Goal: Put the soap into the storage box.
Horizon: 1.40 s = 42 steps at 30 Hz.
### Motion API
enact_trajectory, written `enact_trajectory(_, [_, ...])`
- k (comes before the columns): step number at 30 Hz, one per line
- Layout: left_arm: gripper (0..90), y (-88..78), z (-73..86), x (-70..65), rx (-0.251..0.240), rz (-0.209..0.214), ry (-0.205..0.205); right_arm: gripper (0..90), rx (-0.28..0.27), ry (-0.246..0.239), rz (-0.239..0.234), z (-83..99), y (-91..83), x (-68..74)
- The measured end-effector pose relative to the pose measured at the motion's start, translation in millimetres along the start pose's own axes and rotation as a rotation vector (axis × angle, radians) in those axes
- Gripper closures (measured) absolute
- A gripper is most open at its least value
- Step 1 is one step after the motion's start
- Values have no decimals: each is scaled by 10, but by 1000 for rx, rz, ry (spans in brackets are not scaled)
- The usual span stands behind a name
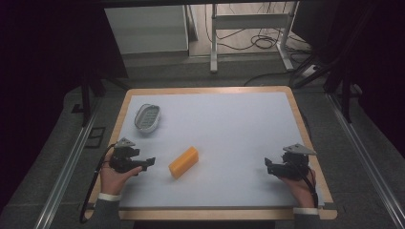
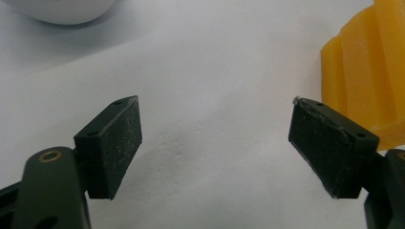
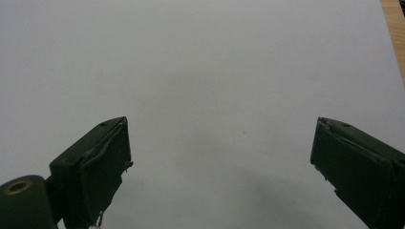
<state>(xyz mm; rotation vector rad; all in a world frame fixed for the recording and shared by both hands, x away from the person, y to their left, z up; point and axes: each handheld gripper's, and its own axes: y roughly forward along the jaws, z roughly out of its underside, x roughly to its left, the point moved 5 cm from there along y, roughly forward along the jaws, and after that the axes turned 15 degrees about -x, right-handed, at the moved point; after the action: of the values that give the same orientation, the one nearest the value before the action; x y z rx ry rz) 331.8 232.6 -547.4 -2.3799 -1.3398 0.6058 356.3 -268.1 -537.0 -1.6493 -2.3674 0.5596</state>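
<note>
White-covered surface (image 1: 229, 129) with a wooden rim, seen from above. Left gripper (image 1: 147, 163) held low at the near left, jaws spread wide and clasping nothing, pointing toward an orange-yellow block (image 1: 184, 162) lying diagonally just beside it, near the middle of the near half. Same block (image 2: 367, 81) at the right edge of the left gripper view, ridged along its side, close behind the right jaw but whether touching cannot be told; bare white surface (image 2: 210, 143) between the two black jaws of the left gripper (image 2: 215, 143). Oval white dish (image 1: 147, 118) with a slotted grey insert farther back on the left, well apart from the block. Right gripper (image 1: 269, 165) at the near right, near the edge, likewise released and empty; right gripper (image 3: 219, 152) jaws wide apart over plain white.
</note>
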Motion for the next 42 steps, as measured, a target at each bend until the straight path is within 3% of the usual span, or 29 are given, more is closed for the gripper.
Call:
enact_trajectory(14, [187, -37, -3, 3, 17, -32, 18, 74, 4, 11, -5, 9, -31, -77])
enact_trajectory(17, [186, -25, -9, -20, 28, -21, 22, 74, 10, 6, -3, 32, -24, -100])
enact_trajectory(18, [179, -25, -26, -38, 26, -4, 3, 74, 11, 17, -7, 44, -21, -117])
enact_trajectory(25, [176, -125, -102, -30, 32, -12, -16, 75, 3, 25, -1, 40, -30, -147])
enact_trajectory(39, [175, -221, -357, -113, 29, 23, 32, 75, 6, 11, 27, 31, -75, -164])
enact_trajectory(42, [181, -225, -408, -164, 27, 57, 23, 75, 9, 15, 33, 37, -86, -158])
